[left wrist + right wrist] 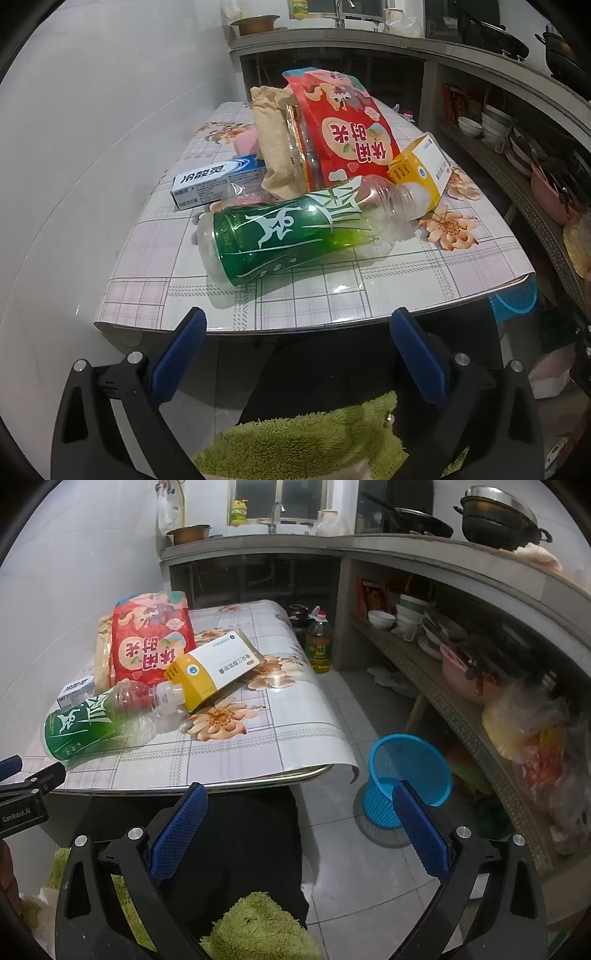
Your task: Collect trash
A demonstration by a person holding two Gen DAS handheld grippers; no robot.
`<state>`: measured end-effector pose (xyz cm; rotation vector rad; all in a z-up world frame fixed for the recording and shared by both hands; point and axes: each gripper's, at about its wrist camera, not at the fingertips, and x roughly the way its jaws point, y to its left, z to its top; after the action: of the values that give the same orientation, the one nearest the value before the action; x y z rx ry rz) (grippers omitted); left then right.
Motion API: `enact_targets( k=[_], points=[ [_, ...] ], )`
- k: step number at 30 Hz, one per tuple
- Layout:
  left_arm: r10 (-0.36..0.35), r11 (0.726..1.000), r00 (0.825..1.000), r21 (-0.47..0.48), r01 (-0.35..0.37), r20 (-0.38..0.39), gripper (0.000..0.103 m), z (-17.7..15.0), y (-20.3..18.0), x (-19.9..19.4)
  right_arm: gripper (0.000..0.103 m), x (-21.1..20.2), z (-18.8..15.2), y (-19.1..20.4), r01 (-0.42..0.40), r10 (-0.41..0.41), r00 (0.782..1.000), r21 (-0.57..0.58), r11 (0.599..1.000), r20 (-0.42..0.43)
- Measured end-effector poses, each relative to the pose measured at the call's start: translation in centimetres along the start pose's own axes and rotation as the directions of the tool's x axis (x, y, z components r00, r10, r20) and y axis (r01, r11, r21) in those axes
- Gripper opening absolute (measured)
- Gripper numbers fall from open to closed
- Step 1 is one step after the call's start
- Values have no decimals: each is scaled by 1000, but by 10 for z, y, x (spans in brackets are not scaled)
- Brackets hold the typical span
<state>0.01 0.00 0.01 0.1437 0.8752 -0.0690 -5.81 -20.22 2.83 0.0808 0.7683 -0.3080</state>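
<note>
Below the near edge of the bench (314, 306), in the left wrist view, the left tongs (297, 325) tilt downward, spread wide and empty. Ahead lies a green bottle (280, 232) on its side, with a red snack bag (343, 129), a yellow box (421, 166) and a toothpaste box (218, 181) behind it.

Over the floor in the right wrist view, the right tongs (299, 805) also slope down, released, holding nothing. A blue basket (406, 768) stands beside the bench.
</note>
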Motion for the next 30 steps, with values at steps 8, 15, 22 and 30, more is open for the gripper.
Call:
enact_targets(
  k=[8, 15, 22, 30],
  points=[
    [-4, 1000, 1000, -2, 4, 0, 98, 0, 0, 0, 95, 0, 1, 1, -2, 2, 1000, 2, 1000, -2],
    [3, 1000, 1000, -2, -3, -7, 98, 0, 2, 1, 95, -1, 1, 1, -1, 1, 1000, 2, 1000, -1],
    [3, 1000, 1000, -3, -3, -10, 98, 1, 2, 3, 95, -1, 1, 1, -3, 3, 1000, 2, 1000, -1],
    [2, 1000, 1000, -2, -2, -11, 98, 1, 2, 3, 95, -3, 4, 6, -4, 3, 1000, 2, 1000, 0]
  ],
)
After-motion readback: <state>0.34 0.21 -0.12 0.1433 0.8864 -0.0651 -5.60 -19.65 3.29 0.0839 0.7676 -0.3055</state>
